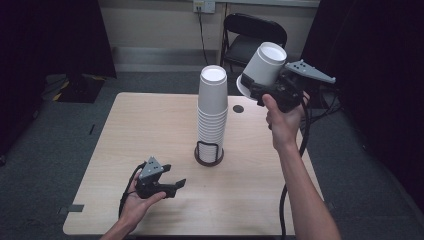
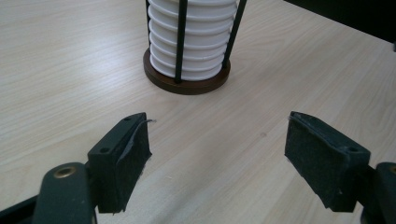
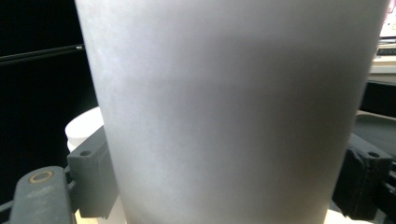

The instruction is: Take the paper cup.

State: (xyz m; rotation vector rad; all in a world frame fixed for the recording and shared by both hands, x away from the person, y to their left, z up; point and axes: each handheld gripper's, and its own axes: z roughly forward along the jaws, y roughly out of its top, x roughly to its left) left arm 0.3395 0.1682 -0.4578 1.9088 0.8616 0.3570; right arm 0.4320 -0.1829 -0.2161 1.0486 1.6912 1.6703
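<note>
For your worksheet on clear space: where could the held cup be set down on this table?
Bare wood lies left of the cup stack, out to the table edge, and right of its holder. The near-left corner is crowded by the left tool.

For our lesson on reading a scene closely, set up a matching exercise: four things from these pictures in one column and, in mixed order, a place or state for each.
Things:
1. left claw
2. right claw
3. stack of cups
4. folding chair

Places or states:
A. stands upside down in a holder on the table
B. open, low over the table
C. beyond the table, by the wall
D. raised, shut on a single white cup

Pairs: 1-B, 2-D, 3-A, 4-C
</note>
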